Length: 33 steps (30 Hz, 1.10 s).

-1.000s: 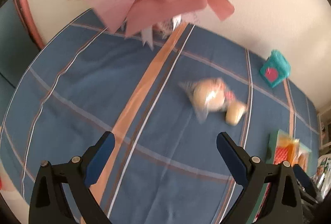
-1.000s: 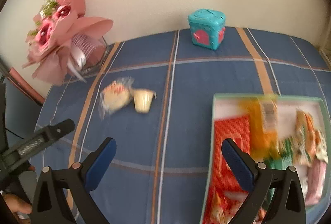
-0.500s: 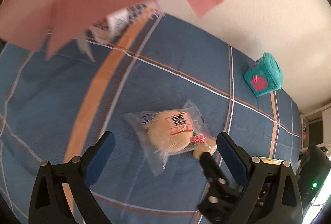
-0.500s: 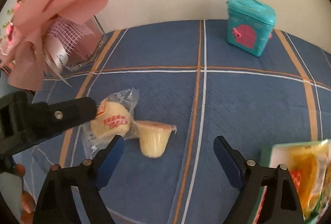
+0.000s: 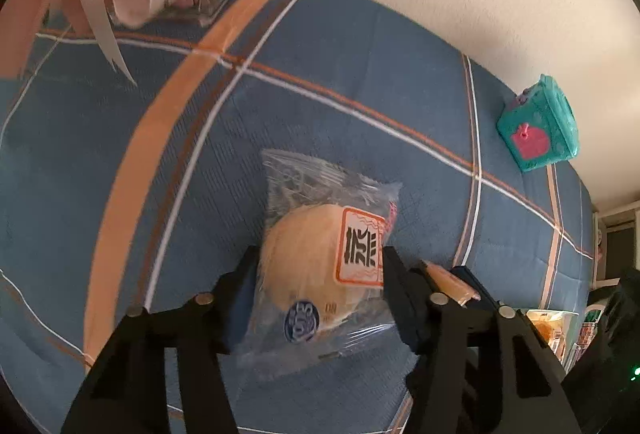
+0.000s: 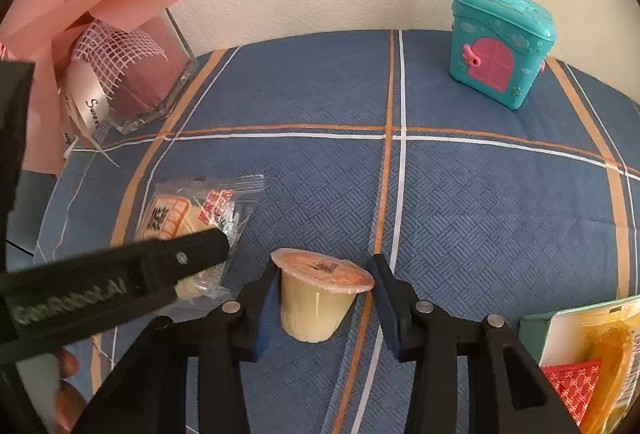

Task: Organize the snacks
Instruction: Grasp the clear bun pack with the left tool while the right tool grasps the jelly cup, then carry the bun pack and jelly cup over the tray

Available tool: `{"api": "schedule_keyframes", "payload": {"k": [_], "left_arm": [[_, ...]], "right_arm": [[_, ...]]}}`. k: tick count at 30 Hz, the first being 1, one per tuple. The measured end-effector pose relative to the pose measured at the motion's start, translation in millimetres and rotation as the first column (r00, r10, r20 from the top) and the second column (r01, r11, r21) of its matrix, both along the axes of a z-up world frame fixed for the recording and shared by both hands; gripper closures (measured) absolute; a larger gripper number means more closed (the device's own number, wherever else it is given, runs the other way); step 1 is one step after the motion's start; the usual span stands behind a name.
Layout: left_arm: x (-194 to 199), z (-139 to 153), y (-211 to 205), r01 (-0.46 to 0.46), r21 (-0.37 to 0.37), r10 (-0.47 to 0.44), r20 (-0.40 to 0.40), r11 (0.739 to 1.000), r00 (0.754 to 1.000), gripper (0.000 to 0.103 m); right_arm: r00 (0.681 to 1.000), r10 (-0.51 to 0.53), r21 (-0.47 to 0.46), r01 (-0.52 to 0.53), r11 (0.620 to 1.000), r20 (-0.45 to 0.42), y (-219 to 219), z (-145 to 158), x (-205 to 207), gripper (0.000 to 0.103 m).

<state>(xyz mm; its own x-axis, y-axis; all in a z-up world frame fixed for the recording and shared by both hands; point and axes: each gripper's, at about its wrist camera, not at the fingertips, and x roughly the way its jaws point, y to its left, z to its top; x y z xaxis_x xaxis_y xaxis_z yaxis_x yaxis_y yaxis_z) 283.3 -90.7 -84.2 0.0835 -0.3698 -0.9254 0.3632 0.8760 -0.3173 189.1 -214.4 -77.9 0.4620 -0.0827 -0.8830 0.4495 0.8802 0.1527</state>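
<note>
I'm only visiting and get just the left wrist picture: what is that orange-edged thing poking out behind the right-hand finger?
Observer: A jelly cup, lid up. The right gripper has it between its fingers, jaws closing.
Visitor: Does it touch the bun?
Observer: No. From the right wrist, the bun lies left of the cup, with blue cloth showing between them.
Visitor: Who holds the gripper I look along?
Observer: A person: fingers show under the left gripper, whose jaws are closing around the bun.
</note>
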Motion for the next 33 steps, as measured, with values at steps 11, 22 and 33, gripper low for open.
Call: {"api": "schedule_keyframes", "payload": {"k": [11,22,33], "left_arm": [[-34,9,19,-0.058,-0.002,0.058,0.027,0.998,0.998,0.054],[-99,40,55,-0.137,-0.088,0.143,0.056,0.987,0.988,0.054],[-164,70,85,-0.166,-0.087,0.178,0.156,0.982,0.972,0.054]], "right_arm": [[1.0,0.002,0.029,-0.001,1.0,-0.014,10,11,-33,0.058],[1.0,0.011,-0.007,-0.011,1.0,-0.027,42,42,-106,0.058],[0.999,-0.012,-0.032,0.011,0.999,-0.032,62,64,-178,0.058]]}}
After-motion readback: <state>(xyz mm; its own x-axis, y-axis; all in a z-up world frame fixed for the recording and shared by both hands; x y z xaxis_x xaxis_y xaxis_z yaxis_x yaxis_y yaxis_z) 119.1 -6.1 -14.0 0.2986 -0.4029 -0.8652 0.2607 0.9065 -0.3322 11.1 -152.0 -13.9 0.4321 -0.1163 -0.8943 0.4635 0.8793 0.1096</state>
